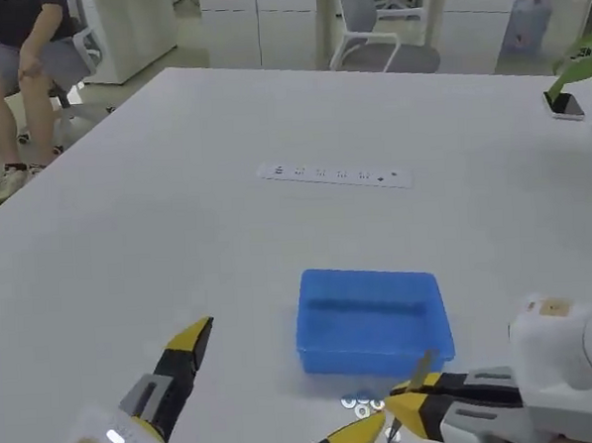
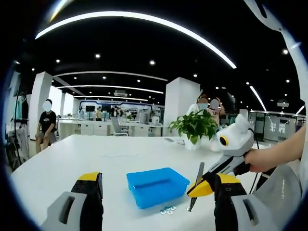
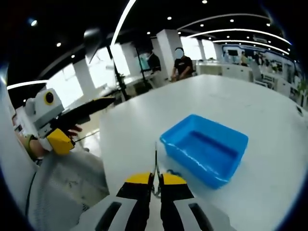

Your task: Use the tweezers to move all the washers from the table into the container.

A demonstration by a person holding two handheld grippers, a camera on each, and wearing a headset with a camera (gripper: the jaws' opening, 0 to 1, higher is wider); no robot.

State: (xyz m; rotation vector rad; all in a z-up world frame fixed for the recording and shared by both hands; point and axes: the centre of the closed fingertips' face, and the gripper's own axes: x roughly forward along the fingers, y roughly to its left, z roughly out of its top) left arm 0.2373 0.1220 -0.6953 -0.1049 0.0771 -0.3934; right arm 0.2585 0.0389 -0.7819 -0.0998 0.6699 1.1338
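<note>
Where the white desk (image 1: 177, 218) is taken as the base, a blue container (image 1: 373, 317) is seen standing on it. The left gripper (image 2: 157, 180) is held with its fingers spread wide. The fingers of the right gripper (image 3: 154, 180) are pinched on the tweezers (image 3: 155, 161), which are pointed downward. The washers (image 1: 363, 405) are found clustered on the desk, just beside the container's near wall and close to the tweezer tips.
</note>
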